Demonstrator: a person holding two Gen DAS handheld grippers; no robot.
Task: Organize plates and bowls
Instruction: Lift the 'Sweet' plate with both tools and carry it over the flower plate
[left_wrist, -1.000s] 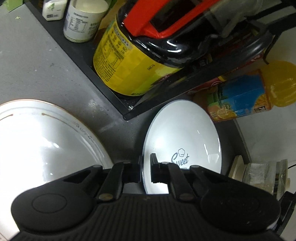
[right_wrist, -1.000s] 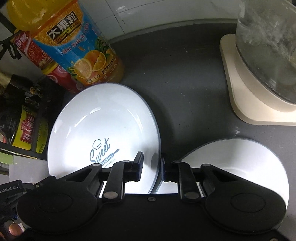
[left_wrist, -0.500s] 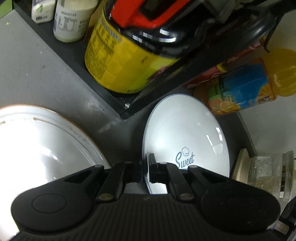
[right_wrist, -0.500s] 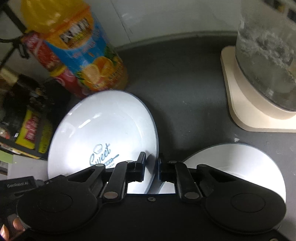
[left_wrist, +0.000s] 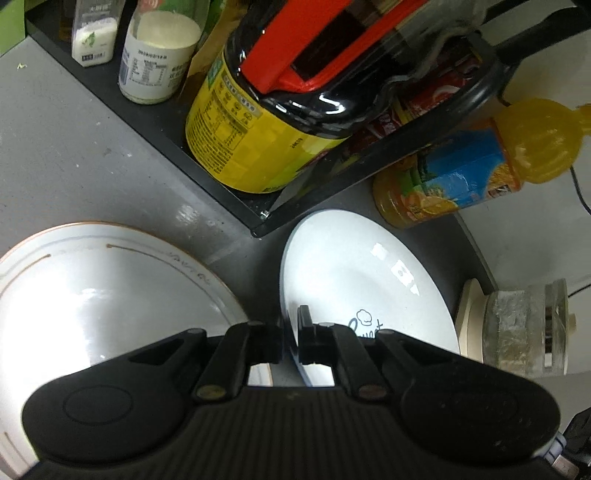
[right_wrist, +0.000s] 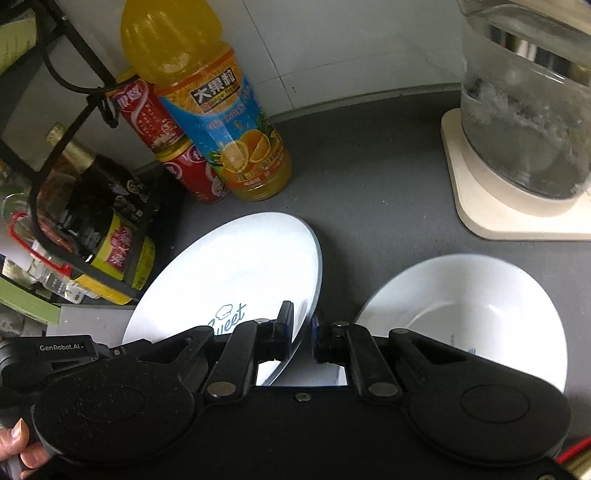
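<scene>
The round white plate printed with "Sweet" in dark script (left_wrist: 354, 280) (right_wrist: 236, 273) is found gripped at opposite rims by both tools. The left gripper (left_wrist: 291, 332) is seen closed to a narrow gap on the plate's left rim, one black finger on each face. The right gripper (right_wrist: 302, 334) is likewise clamped on the plate's right rim, the edge passing between its fingers. The plate is held tilted above the dark grey countertop (right_wrist: 388, 177), near the corner of a black metal rack (left_wrist: 258, 225). A large white plate with a thin copper-coloured rim line (left_wrist: 92, 295) is observed to the left on the counter, apart from the held plate. A white bowl (right_wrist: 476, 314) is noted to the right, just beside the right gripper. An orange juice bottle with a blue label (right_wrist: 221, 122) and red cans (right_wrist: 184, 162) stand behind the plate. A clear glass vessel on a cream base (right_wrist: 517, 147) is recorded at the far right. Fingertips of a hand (right_wrist: 20, 448) are visible at the lower left edge of the right wrist view.
</scene>
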